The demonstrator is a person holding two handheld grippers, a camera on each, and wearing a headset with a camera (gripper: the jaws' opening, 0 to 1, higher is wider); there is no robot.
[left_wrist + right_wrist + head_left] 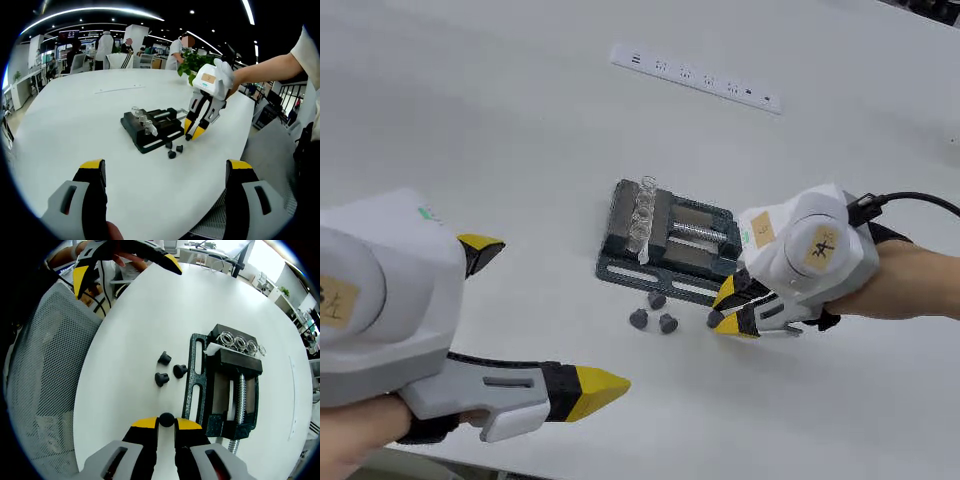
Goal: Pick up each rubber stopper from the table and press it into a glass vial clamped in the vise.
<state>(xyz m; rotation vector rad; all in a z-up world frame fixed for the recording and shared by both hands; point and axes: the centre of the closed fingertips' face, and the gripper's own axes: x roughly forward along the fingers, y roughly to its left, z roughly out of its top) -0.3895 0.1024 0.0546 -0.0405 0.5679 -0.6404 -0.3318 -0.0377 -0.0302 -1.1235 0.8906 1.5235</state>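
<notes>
Pinching a stopper (166, 419) with its jaw tips, right gripper (166, 423) stood beside vise (220, 390) | left gripper (166, 164) jaws were spread | risk: shallow hold could tilt stopper, missing vials (240, 342).

White round table (60, 130) with a white power strip (695, 78) on it, grey mesh chair (45, 390) beside it, dark ceiling with long light strips (90, 11), leafy potted plant (192, 61), open office with people (105, 45) at the back.
</notes>
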